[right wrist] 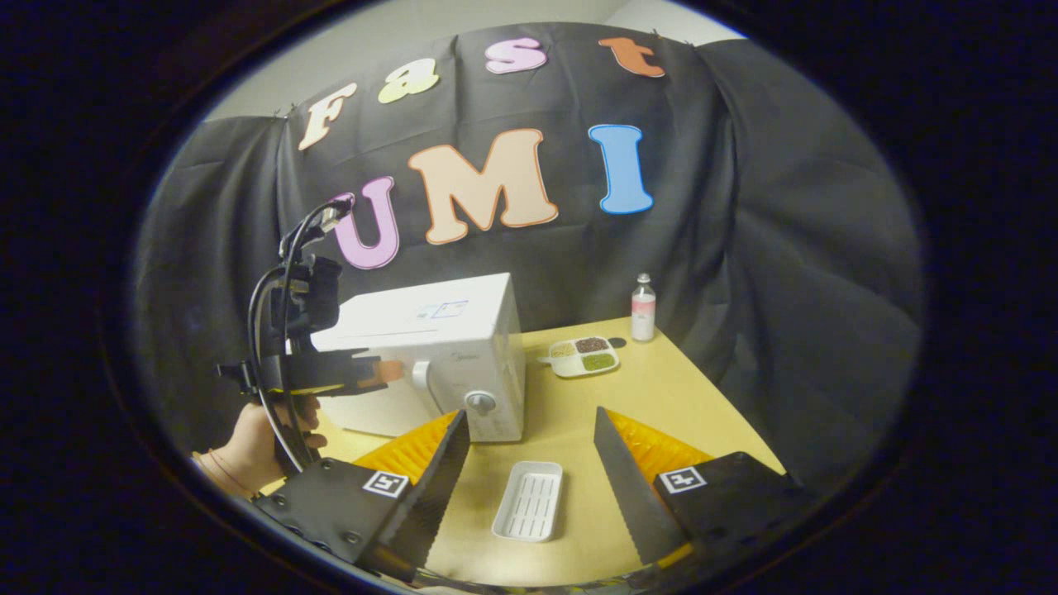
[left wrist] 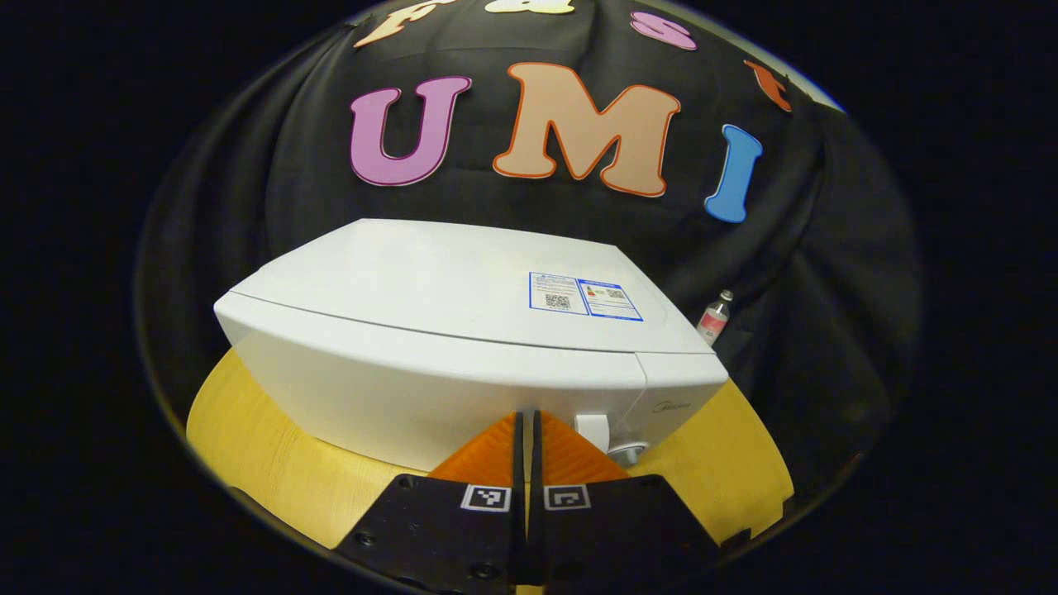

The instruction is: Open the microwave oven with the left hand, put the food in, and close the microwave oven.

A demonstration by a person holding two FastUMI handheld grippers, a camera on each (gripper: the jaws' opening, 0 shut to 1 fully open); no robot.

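– Nearest me was the right gripper point(right wrist: 529, 463), jaws wide apart and holding nothing, poised over a small white tray point(right wrist: 529, 500) on the table point(right wrist: 678, 397). My guess: it waited there for the food run.

– And the left gripper point(left wrist: 526, 430)?

– Fingers pressed together with nothing between them, tips right up at the microwave point(left wrist: 463, 330) front, just beside its white handle point(left wrist: 592, 430). In the right gripper view you could see it point(right wrist: 388, 373) side-on, a hand point(right wrist: 260, 450) beneath it, nose close by that handle point(right wrist: 421, 374). Closed fingers made sense to me for hooking behind a handle, not pinching it.

– The door?

– Shut, I judged; no gap showed. So the opening step hadn't been done.

– The food?

– A divided plate point(right wrist: 583, 357) with three fillings sat beyond the microwave's right side, well apart from both grippers. A bottle point(right wrist: 642, 310) stood behind it, near the cloth, likely just parked out of the way
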